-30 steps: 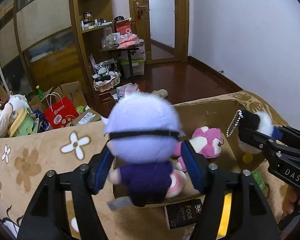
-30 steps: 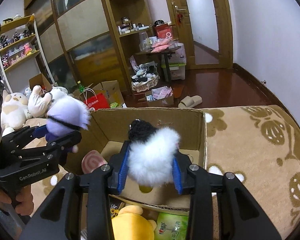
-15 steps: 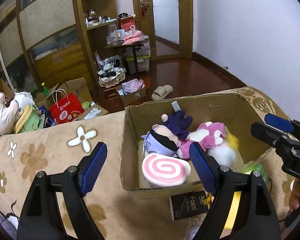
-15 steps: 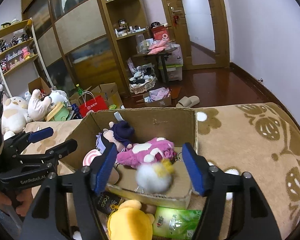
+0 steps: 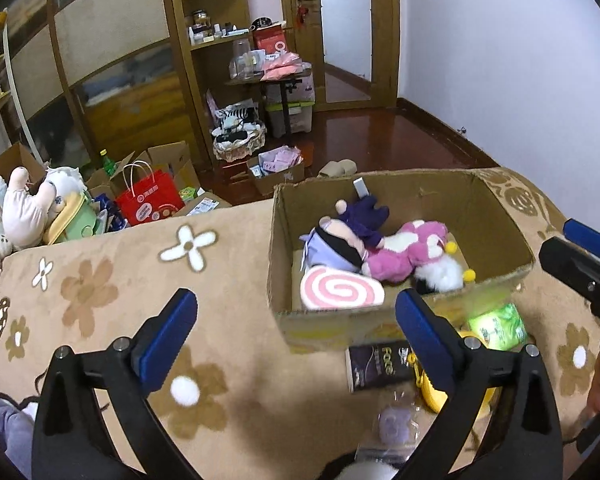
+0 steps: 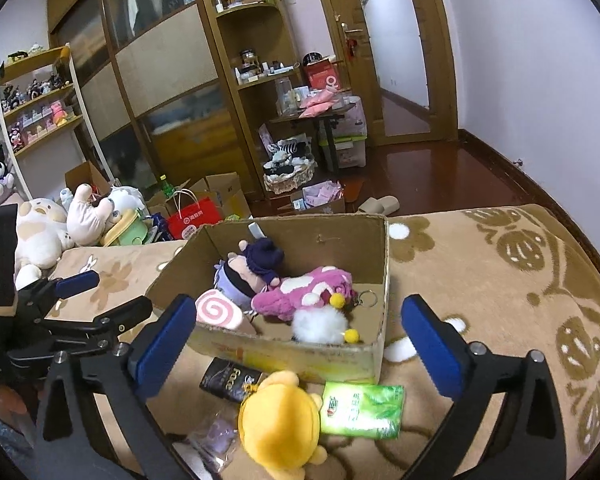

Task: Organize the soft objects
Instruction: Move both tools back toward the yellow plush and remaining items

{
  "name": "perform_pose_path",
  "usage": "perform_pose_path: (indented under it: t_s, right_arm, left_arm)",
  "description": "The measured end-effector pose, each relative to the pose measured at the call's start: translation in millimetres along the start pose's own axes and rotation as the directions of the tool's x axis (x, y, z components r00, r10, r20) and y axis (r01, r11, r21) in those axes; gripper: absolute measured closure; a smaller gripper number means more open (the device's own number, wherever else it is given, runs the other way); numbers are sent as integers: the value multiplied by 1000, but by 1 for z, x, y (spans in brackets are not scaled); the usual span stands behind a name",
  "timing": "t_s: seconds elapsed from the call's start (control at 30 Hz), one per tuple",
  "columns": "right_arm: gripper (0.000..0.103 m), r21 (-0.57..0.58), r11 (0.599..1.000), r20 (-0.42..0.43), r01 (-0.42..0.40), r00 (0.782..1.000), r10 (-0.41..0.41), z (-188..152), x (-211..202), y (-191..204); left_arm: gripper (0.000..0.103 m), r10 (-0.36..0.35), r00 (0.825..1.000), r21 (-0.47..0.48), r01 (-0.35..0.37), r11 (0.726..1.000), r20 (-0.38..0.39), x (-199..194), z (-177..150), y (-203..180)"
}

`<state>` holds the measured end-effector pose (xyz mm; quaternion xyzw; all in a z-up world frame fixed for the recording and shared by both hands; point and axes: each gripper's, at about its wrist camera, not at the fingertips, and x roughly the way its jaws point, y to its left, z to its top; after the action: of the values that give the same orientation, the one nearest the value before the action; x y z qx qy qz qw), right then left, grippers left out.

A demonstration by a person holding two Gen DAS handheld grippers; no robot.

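My left gripper (image 5: pixel 296 328) & right gripper (image 6: pixel 296 332) jaws just opened wide, nothing between — purple doll (image 5: pixel 336 246), white pom-pom (image 6: pixel 320 325) lie in cardboard box (image 6: pixel 352 236).

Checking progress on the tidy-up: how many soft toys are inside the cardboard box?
4: pink swirl cushion at the near left, purple-haired doll behind it, pink plush in the middle, white pompom nearest. Smaller ones may be hidden beneath.

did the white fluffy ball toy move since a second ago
Yes. The white fluffy toy has dropped from the right gripper, whose fingers have just been opening, into the cardboard box, beside the pink plush.
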<state>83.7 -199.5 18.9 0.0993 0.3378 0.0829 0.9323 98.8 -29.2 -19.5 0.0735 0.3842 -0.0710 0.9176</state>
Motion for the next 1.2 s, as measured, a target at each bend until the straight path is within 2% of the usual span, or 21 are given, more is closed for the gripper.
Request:
perform_pose_path:
  t_s: [0.4,0.67,0.87,1.2]
  right_arm:
    - [0,-54,999,-39,1,999,-3,-21,-24,9]
    - [0,-45,999,-57,4,998,-7,-37,-35,11]
    - [0,-48,999,-48,15,999,-17,-41,-39,15]
    - [0,-49,999,-90,5,996,-10,-47,-22,18]
  left_arm:
    - [5,-16,998,12,17,1000,-68,-26,-28,-3]
    - [5,-37,993,13,39,999,-112,-33,-42,-7]
    - [5,-48,989,7,49,999,-140,-27,-46,-8]
    - [5,-65,980,-10,65,998,-190,-8,-50,-10]
